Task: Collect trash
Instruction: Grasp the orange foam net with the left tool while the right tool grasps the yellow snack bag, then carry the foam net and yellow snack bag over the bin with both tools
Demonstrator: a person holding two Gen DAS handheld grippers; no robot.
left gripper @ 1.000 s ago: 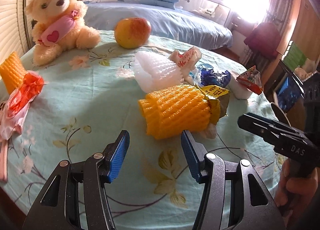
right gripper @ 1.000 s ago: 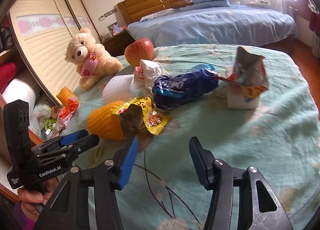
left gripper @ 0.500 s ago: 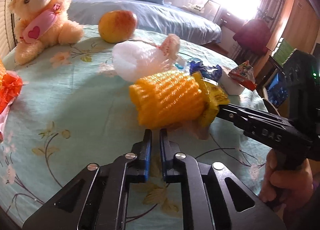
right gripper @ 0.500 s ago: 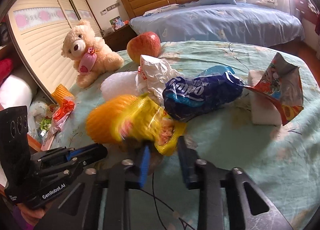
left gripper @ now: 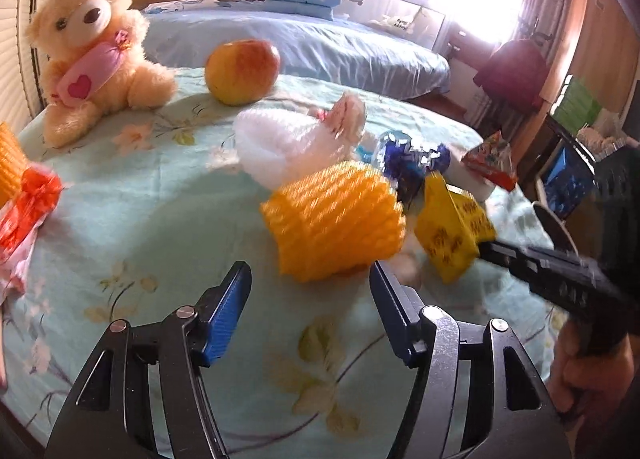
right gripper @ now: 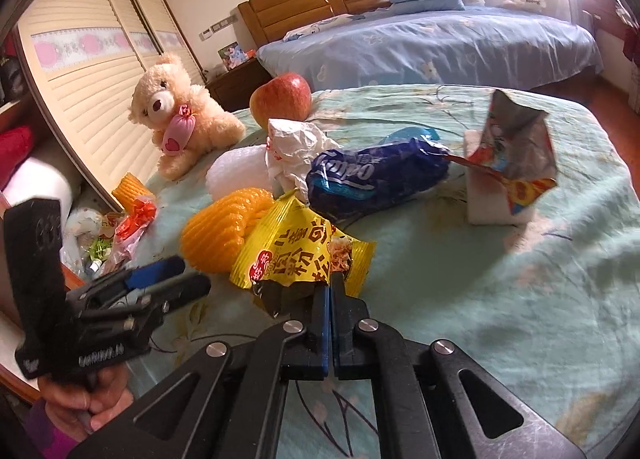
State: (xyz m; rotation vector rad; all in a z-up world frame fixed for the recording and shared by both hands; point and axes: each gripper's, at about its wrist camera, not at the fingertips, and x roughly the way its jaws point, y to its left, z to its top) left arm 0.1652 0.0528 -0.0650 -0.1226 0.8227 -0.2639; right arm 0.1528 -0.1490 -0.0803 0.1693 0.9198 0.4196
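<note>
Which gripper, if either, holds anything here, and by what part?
Right gripper pinches the yellow snack wrapper at its near edge. Left gripper, jaws opening, holds nothing.

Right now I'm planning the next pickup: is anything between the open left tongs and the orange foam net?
Nothing visible does. The left tongs, jaws opening and empty, face the orange foam net across bare tablecloth. The yellow snack wrapper, clamped in the right tongs, lies beside the net, not in front.

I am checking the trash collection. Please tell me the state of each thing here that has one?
right gripper: shut on yellow snack wrapper
left gripper: jaws opening, nothing between them
orange foam net: lying on tablecloth
blue wrapper: crumpled, lying
red snack bag: torn open
apple: whole
</note>
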